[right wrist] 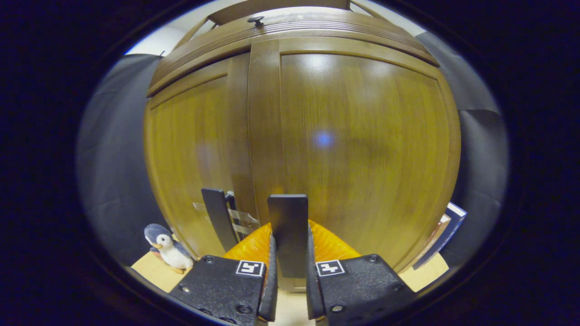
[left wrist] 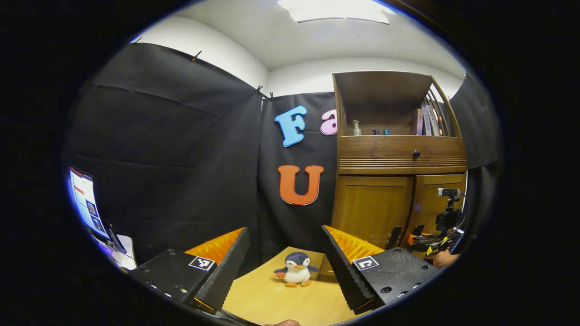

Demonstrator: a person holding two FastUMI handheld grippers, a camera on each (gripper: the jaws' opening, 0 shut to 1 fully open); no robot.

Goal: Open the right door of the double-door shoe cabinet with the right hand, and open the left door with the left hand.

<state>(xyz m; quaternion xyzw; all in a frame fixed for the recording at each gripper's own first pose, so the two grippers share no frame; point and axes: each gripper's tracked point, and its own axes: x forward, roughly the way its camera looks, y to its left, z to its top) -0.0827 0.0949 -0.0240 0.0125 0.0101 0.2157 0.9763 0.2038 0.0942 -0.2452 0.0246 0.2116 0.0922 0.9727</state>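
In the right gripper view, the right hand-held gripper [right wrist: 290,271] pinches the black handle [right wrist: 288,233] of the right door [right wrist: 362,145], which looks flush with the left door [right wrist: 195,154] (fisheye bend makes the seam hard to judge). The left handle [right wrist: 218,224] stands free at ten o'clock. The left hand-held gripper [left wrist: 285,262] hangs spread wide over the worktop [left wrist: 272,301], the shoe cabinet [left wrist: 398,190] at two o'clock, a toy penguin [left wrist: 295,270] between its fingers.

Bright ceiling light [left wrist: 337,11], fisheye-warped edges
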